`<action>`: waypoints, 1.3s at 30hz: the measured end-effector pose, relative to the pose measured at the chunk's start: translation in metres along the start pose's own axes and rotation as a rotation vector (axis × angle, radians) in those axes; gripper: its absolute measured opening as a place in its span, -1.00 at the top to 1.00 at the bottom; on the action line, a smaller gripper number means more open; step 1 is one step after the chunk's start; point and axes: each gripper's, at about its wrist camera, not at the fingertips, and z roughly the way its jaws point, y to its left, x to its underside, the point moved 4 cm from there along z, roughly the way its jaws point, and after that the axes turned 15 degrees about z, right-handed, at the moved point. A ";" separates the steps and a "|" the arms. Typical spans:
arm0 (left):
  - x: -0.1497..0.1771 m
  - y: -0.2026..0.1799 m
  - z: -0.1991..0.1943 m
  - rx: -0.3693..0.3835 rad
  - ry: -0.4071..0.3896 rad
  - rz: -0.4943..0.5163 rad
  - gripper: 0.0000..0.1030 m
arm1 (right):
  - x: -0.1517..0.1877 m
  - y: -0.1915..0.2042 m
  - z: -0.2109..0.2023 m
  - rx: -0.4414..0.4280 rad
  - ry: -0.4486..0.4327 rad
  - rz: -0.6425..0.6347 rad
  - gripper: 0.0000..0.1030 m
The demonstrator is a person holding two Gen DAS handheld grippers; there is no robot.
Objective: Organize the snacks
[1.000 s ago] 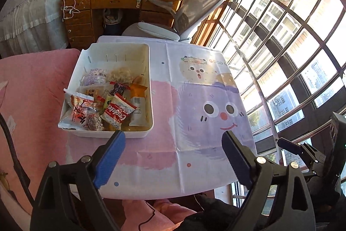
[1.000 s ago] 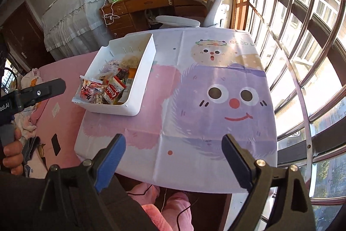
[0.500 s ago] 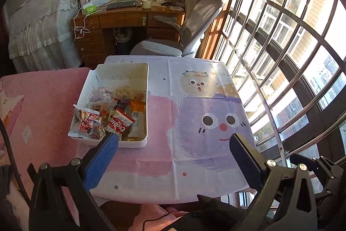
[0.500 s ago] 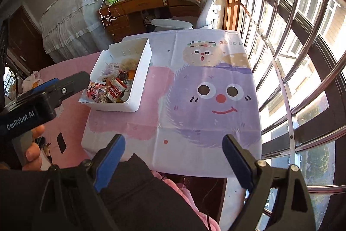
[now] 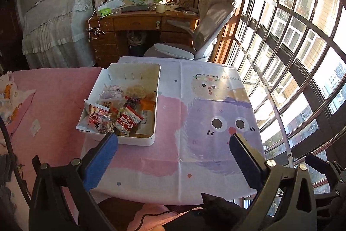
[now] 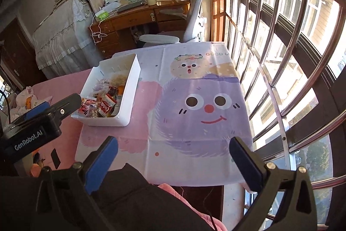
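Note:
A white plastic bin (image 5: 132, 141) sits on the left side of the cartoon tablecloth (image 5: 194, 90). Several snack packets fill its near half, among them a red and white packet (image 5: 126, 120). My left gripper (image 5: 172, 138) hovers open above the table's near edge, nothing between its blue pads. My right gripper (image 6: 173, 141) hangs over the cloth's front edge, its jaws opening and empty. From the right wrist view the bin (image 6: 112, 121) lies far left, partly behind the left gripper's black housing (image 6: 32, 135).
A pink cover (image 5: 54, 90) lies left of the table. Behind the table stand a grey office chair (image 5: 207, 36) and a wooden desk (image 5: 138, 21). Barred windows (image 5: 281, 57) run along the right. A person's dark sleeve (image 6: 134, 198) is below.
Both grippers have drawn back and up from the table, so more of the room shows. Both pairs of jaws have spread wider. The bin has not moved.

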 end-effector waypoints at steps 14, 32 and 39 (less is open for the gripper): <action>0.005 -0.006 -0.007 -0.034 -0.001 0.016 -0.99 | 0.006 0.000 -0.003 -0.021 0.011 -0.009 -1.00; 0.016 -0.008 -0.012 -0.060 0.011 0.017 -0.99 | 0.012 -0.005 0.003 -0.036 0.046 -0.015 -1.00; 0.017 -0.008 -0.013 -0.063 0.010 0.019 -0.99 | 0.016 -0.004 0.006 -0.042 0.056 -0.018 -1.00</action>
